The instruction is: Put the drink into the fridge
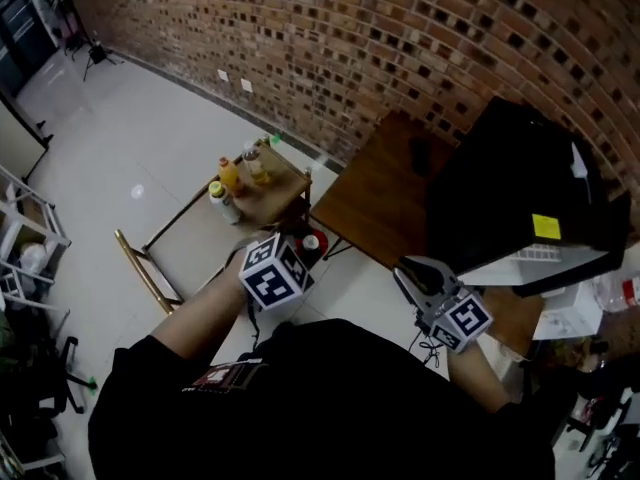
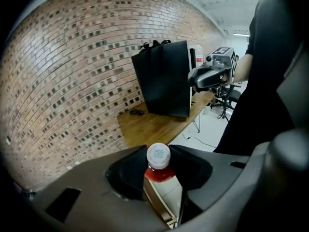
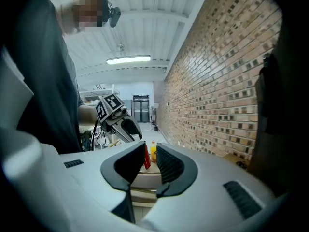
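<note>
The drink, a bottle with red contents and a white cap [image 2: 158, 157], is clamped between the jaws of my left gripper [image 2: 158, 170]; the jaws press on its neck from both sides. In the head view the same bottle [image 1: 311, 243] pokes out beside the left gripper [image 1: 298, 256], over the floor and short of the wooden table [image 1: 370, 198]. The black fridge [image 1: 520, 173] stands on that table with its door closed [image 2: 166, 79]. My right gripper [image 1: 408, 270] hovers near the fridge's front; its jaws [image 3: 150, 161] stand a narrow gap apart with nothing between them.
A low wooden side table [image 1: 285, 183] to the left carries an orange bottle [image 1: 229, 175] and two other bottles. A brick wall [image 1: 400, 38] runs behind both tables. A cable [image 1: 430, 353] trails on the tiled floor, and shelving [image 1: 25, 238] stands at the far left.
</note>
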Motion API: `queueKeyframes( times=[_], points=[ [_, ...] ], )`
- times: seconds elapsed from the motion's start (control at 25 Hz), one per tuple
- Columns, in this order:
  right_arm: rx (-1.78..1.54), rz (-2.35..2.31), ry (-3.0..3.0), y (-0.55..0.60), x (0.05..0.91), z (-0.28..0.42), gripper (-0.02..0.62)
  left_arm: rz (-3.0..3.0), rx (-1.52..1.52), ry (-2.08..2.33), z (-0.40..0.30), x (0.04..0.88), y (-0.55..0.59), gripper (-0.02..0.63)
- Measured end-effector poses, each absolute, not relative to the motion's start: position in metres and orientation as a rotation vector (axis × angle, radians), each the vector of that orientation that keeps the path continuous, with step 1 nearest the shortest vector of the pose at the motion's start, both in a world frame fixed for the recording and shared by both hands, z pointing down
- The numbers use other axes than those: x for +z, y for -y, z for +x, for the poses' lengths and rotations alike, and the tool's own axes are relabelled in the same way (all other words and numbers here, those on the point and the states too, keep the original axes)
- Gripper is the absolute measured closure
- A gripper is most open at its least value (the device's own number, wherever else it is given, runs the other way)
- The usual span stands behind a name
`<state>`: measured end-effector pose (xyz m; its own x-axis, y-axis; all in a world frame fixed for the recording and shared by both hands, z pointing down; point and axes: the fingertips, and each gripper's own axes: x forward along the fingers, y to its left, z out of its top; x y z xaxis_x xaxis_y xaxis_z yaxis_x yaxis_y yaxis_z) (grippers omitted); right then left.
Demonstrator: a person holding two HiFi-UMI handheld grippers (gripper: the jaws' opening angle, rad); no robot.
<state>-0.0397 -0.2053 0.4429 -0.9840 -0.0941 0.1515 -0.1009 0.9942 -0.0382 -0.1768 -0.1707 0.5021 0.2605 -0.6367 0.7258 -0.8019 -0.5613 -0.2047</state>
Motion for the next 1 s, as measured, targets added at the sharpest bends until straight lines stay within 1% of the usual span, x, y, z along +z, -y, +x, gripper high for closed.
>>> queueKeyframes(
  times=[0.24,0.64,0.8,1.0],
  points=[
    [0.118,0.493,2.986,0.229,0.443,0.128,0.498,2.556,1.292,1.086,-0.005,0.484,0.22,0.458],
    [0.187,0.884,2.934,0.221,0.449,0.359,0.498,2.858,1.404,0.732,0.263,0.444,0.27,0.458],
    [0.212,0.976,2.927,0.217,0.451,0.417,0.499,2.933,1.433,0.789,0.328,0.418,0.313,0.457],
    [0.278,1.05,2.915,0.212,0.459,0.462,0.497,2.963,1.561,1.065,0.361,0.395,0.382,0.457]
  ],
)
